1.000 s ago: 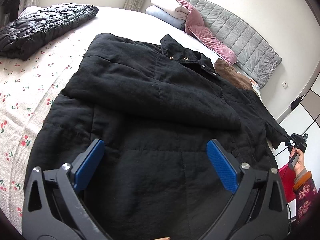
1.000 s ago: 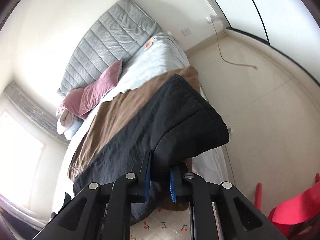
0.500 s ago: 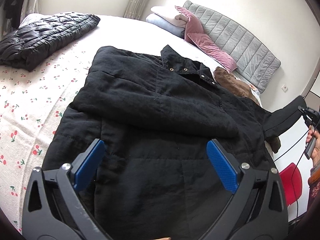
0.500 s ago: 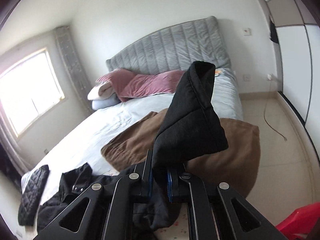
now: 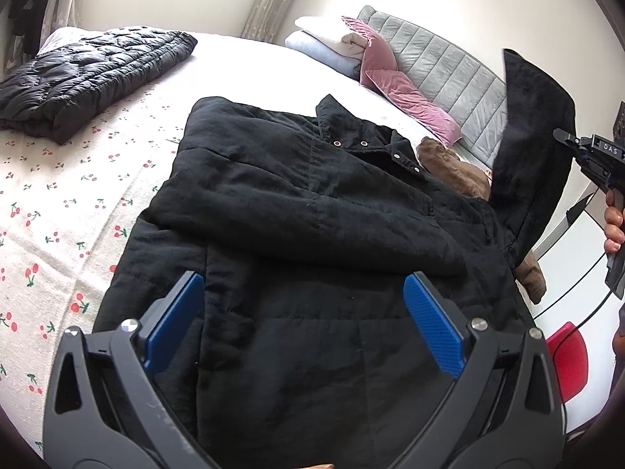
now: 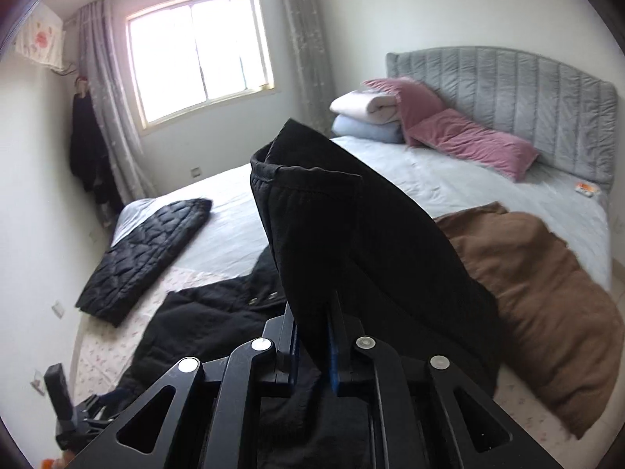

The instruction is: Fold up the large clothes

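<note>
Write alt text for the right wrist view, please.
The right gripper lifts a black coat sleeve pinched between its jaws, which are opening slightly, above a bed. Behind lie a brown garment and a folded quilted jacket.

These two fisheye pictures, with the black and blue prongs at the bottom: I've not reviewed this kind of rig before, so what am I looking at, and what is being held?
There is no robot here. A person carries a hand-held gripper in each hand, and each gripper has a wide-angle camera looking out along its two fingers.

The left wrist picture shows the left gripper, fingers wide apart and holding nothing, above a black coat spread on the bed. At the right edge you can see the person's other hand on the right gripper.

The right wrist picture looks from that second gripper. Its fingers have the coat's sleeve between them, lifted off the bed; they are just beginning to ease open.

Also on the bed: a folded black quilted jacket, a brown garment, pink pillows and folded bedding by the grey headboard.
</note>
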Demonstrator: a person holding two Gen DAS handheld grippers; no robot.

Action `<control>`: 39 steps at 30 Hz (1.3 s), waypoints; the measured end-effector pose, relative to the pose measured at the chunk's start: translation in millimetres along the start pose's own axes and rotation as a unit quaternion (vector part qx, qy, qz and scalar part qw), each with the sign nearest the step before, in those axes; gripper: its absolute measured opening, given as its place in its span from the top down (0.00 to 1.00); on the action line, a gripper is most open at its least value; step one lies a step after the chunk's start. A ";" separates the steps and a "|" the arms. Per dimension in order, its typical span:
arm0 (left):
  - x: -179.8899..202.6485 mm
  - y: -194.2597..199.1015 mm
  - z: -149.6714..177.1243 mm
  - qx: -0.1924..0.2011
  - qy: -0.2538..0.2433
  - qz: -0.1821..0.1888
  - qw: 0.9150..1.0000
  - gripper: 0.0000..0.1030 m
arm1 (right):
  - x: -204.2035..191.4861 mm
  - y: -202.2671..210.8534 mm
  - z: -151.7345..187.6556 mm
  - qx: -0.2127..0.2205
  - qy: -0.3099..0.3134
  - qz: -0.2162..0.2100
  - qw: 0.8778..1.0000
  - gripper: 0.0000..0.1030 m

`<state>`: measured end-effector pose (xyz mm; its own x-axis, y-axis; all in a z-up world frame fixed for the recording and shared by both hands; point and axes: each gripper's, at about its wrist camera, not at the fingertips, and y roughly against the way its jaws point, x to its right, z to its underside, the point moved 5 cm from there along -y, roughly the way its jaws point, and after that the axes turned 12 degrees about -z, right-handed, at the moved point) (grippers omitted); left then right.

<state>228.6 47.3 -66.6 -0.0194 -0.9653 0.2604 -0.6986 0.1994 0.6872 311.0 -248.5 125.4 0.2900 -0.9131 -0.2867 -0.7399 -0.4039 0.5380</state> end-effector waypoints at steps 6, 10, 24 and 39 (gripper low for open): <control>-2.2 14.0 -7.1 0.004 -0.016 -0.015 1.000 0.01 | -39.4 -30.0 46.8 -0.047 -0.002 -0.108 0.993 0.42; 6.6 29.1 -21.0 -0.008 -0.041 -0.011 0.999 0.01 | 11.2 -2.3 65.0 -0.025 -0.042 -0.033 0.998 0.37; 127.1 -72.9 -41.4 -0.158 -0.091 0.028 0.983 0.14 | 177.6 44.5 169.2 -0.021 -0.207 0.110 0.972 0.33; 122.2 -73.1 -23.0 -0.074 -0.073 -0.105 0.989 0.72 | 223.2 41.1 187.8 -0.063 -0.230 0.199 0.951 0.33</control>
<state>293.8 -81.4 -69.4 0.0046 -1.0000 0.0075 -0.5854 0.0034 0.8107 231.3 -458.3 -65.4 -0.3150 -0.8858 -0.3407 -0.6483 -0.0613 0.7589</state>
